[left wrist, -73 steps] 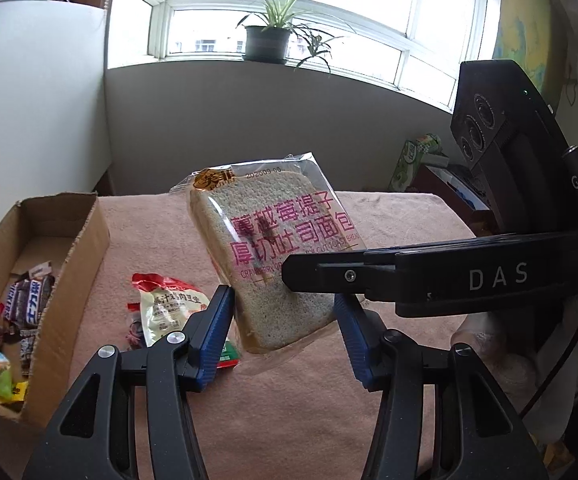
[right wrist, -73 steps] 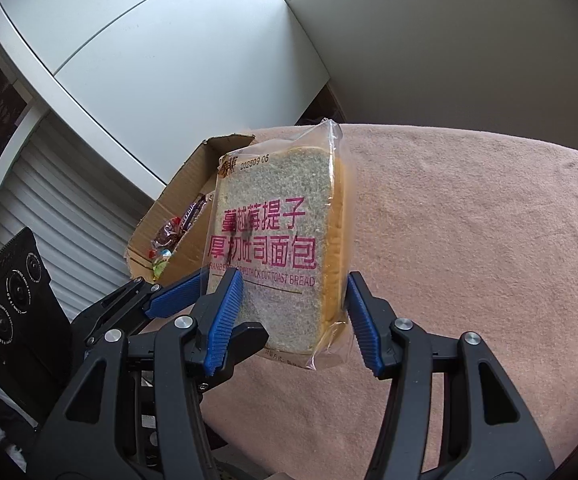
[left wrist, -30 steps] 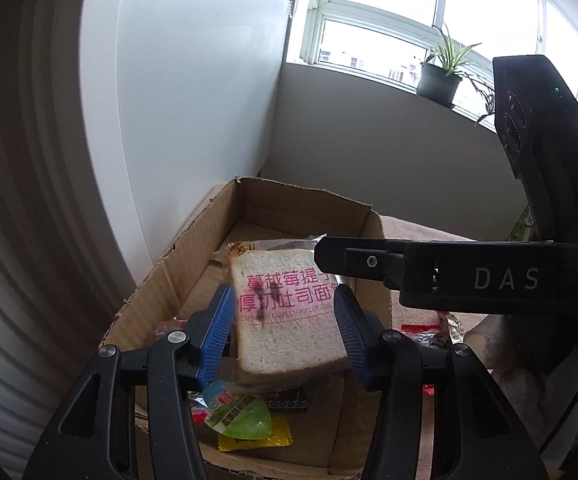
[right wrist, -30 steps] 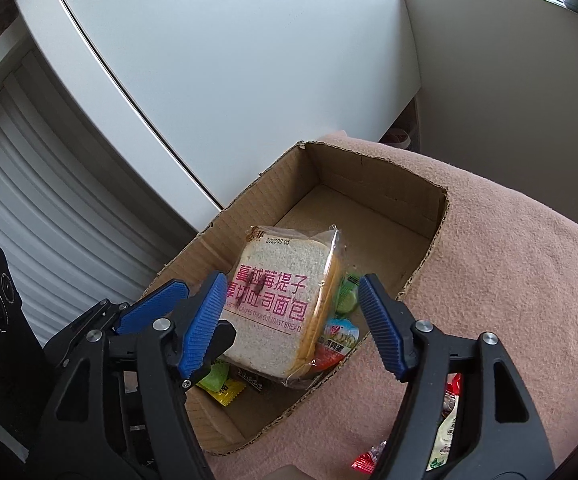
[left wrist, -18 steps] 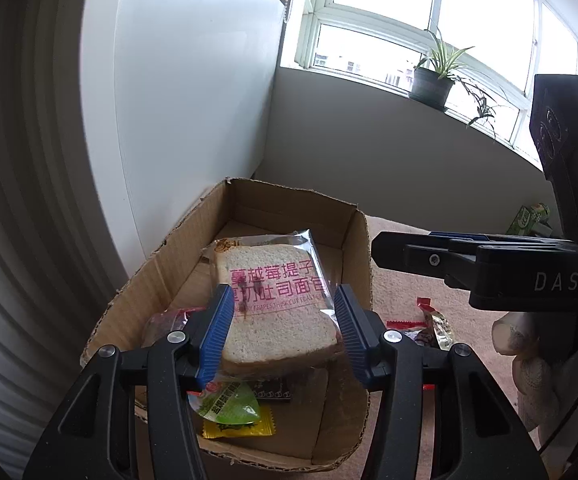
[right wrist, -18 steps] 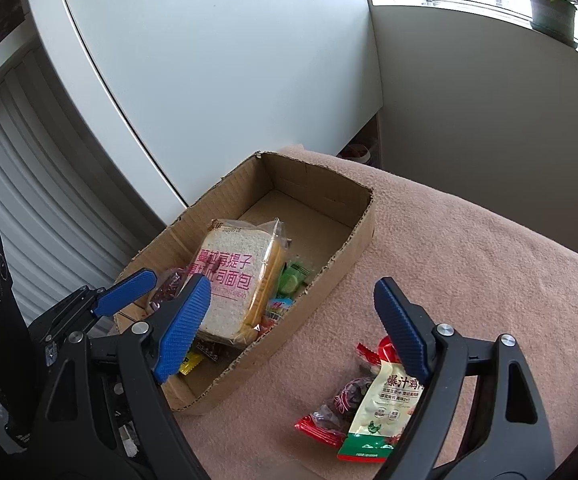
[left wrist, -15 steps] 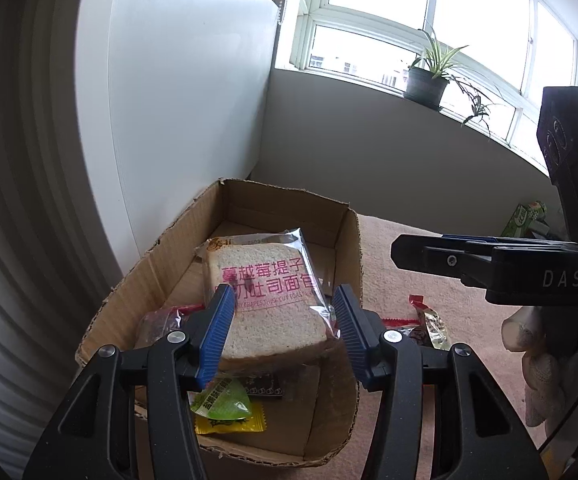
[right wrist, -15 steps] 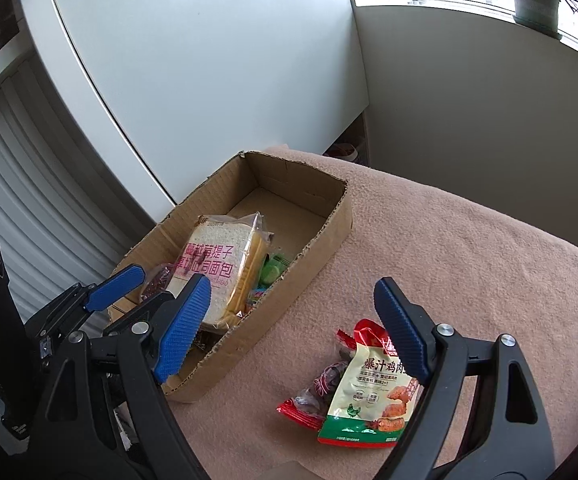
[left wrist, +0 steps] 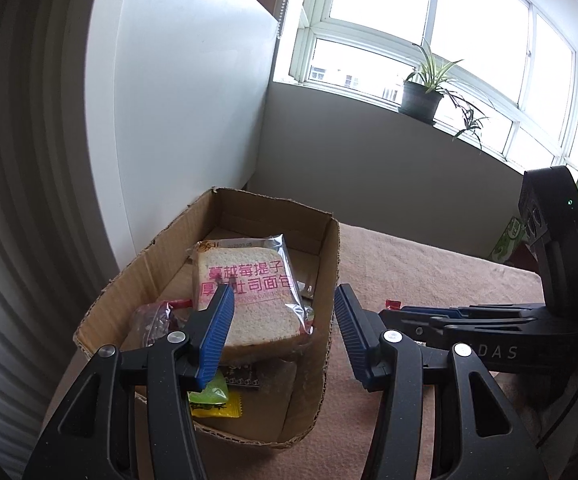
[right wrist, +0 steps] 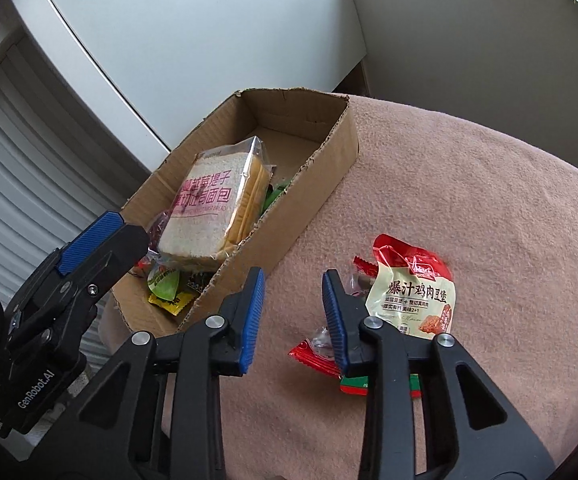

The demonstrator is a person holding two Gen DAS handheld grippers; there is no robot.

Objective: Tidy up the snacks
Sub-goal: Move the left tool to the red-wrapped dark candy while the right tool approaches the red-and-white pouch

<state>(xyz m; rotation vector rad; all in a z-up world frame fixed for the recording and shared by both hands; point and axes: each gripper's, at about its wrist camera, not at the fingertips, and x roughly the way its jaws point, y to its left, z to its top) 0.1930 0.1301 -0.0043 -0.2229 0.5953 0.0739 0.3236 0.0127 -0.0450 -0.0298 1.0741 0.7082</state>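
A bagged toast bread pack [left wrist: 249,296] with pink lettering lies in the cardboard box [left wrist: 329,264] on top of other snacks; it also shows in the right wrist view [right wrist: 213,208]. My left gripper [left wrist: 285,332] is open and empty, just in front of the bread, over the box's near right wall. My right gripper [right wrist: 293,316] is open and empty above the pink cloth, between the box [right wrist: 321,184] and a red and cream chicken snack bag [right wrist: 413,292]. A small red packet [right wrist: 317,354] lies under its right finger.
The box also holds a green and yellow packet [right wrist: 167,290] and dark wrapped snacks [left wrist: 149,316]. A white cabinet [left wrist: 177,112] stands behind the box. A window sill with a potted plant [left wrist: 421,92] is far back. Pink cloth [right wrist: 469,200] covers the table.
Both grippers carried the bread to the box and let go; it now lies in the box. My right gripper moved right toward the snack bags. My left gripper opened and pulled back.
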